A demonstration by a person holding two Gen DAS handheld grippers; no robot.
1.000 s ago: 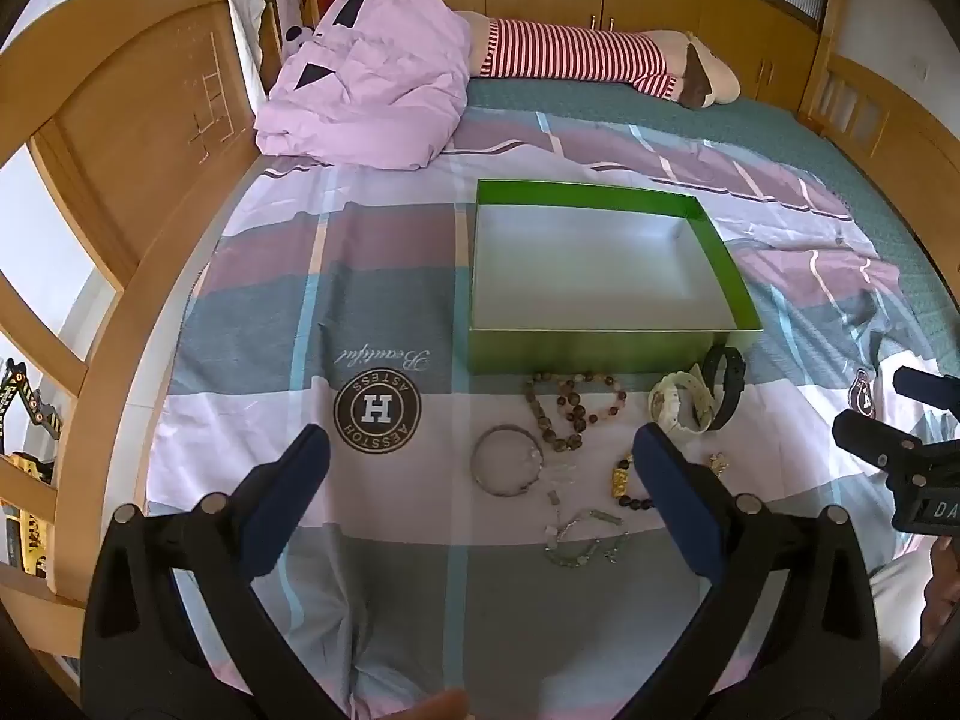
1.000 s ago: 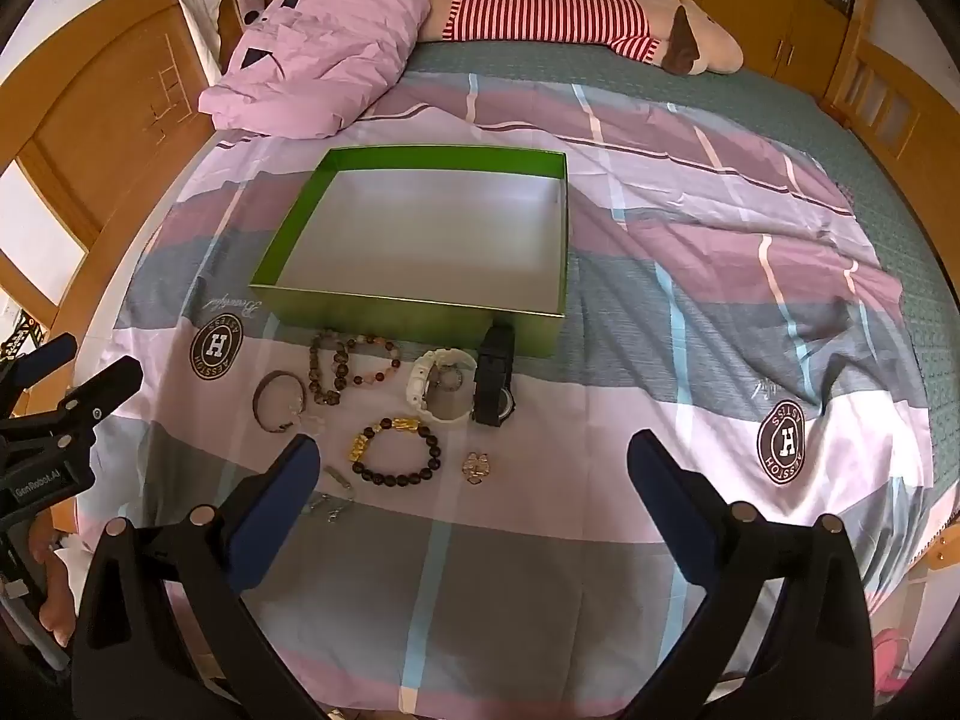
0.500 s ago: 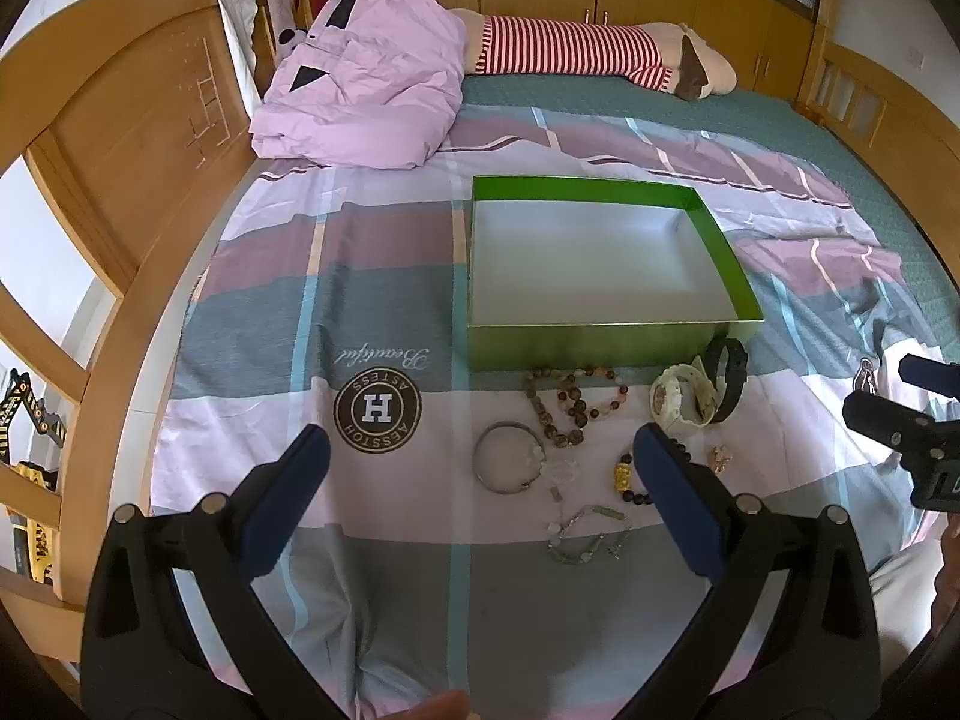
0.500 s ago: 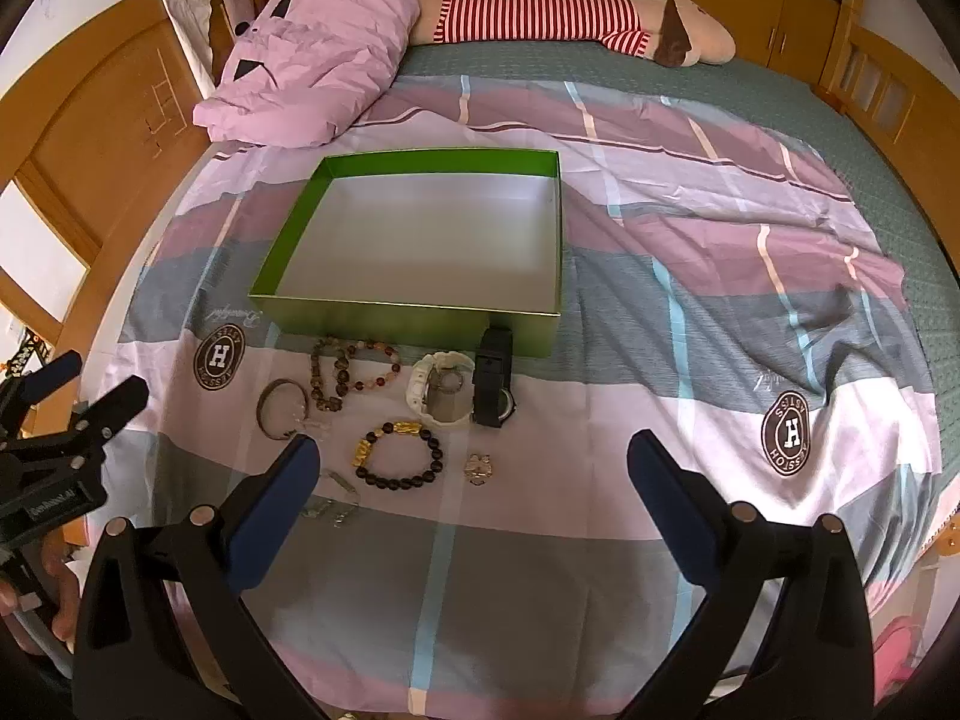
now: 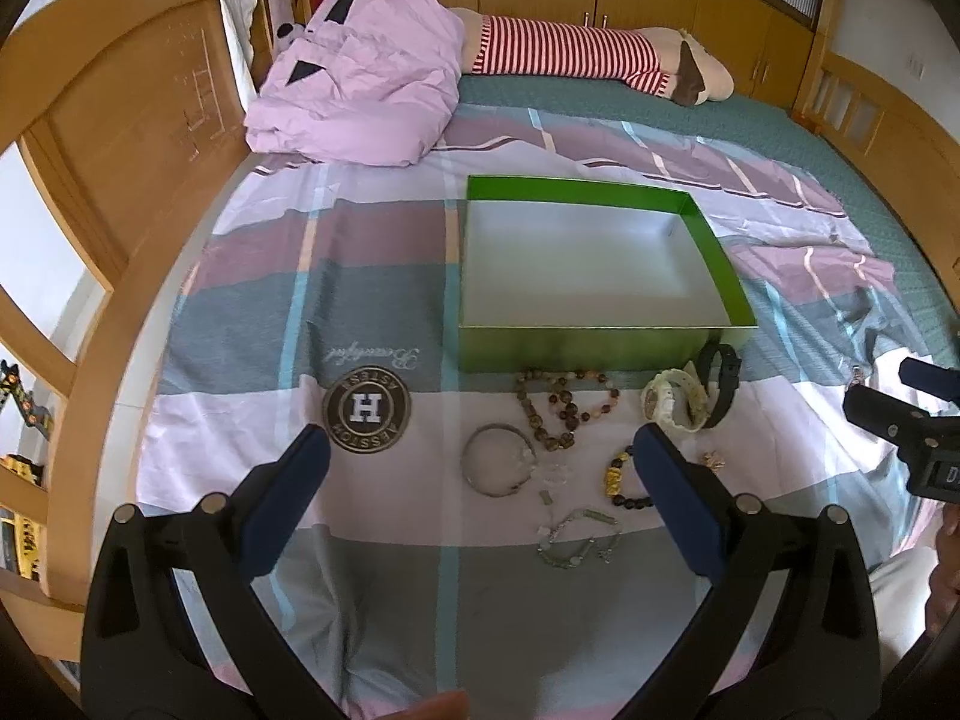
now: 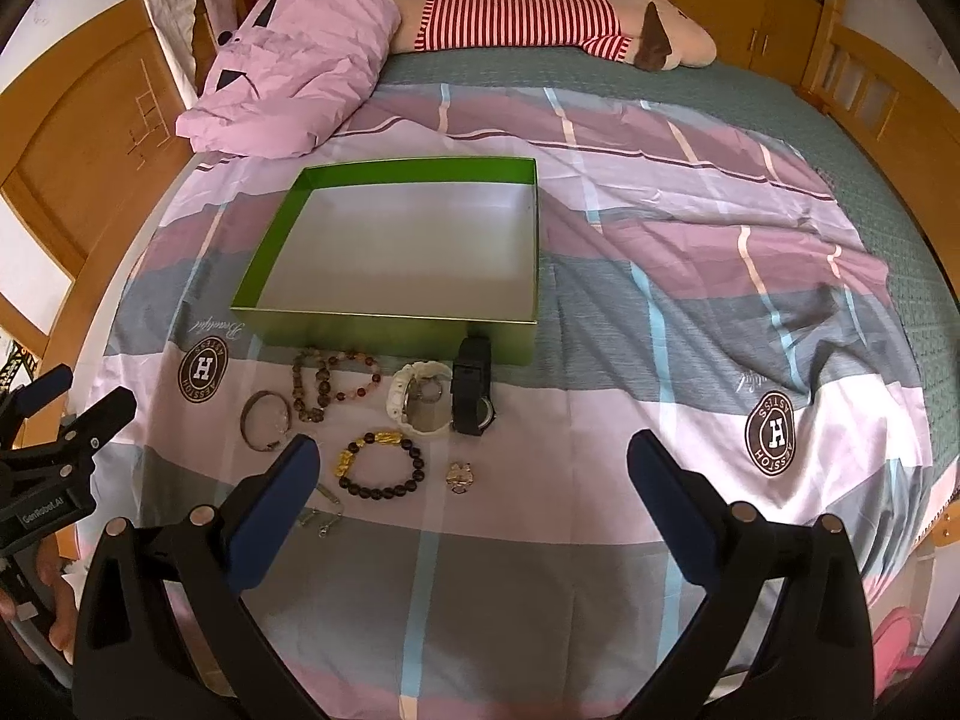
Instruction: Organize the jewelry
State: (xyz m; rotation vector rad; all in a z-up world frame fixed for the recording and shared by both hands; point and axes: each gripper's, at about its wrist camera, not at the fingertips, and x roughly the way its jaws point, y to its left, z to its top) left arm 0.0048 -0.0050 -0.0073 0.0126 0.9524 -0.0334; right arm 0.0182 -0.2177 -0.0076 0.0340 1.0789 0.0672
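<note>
An empty green box (image 5: 600, 348) (image 6: 384, 330) lies on the bed. Jewelry lies in front of it: a brown bead necklace (image 5: 552, 402) (image 6: 312, 384), a silver bangle (image 5: 498, 468) (image 6: 264, 420), a white watch (image 5: 672, 402) (image 6: 420, 402), a black watch (image 5: 717, 384) (image 6: 474, 384), a black-and-gold bead bracelet (image 5: 624, 480) (image 6: 378, 462), a thin chain (image 5: 576, 540) (image 6: 324, 516) and a small charm (image 6: 461, 476). My left gripper (image 5: 480, 468) and right gripper (image 6: 474, 468) hover open and empty over the near side of the jewelry.
A plaid sheet (image 6: 660, 300) covers the bed. A pink duvet (image 5: 360, 102) and a striped plush toy (image 5: 576, 54) lie at the far end. Wooden bed rails (image 5: 90, 192) run along the left and right sides.
Both grippers have moved slightly forward toward the jewelry and box. Nothing on the bed has moved.
</note>
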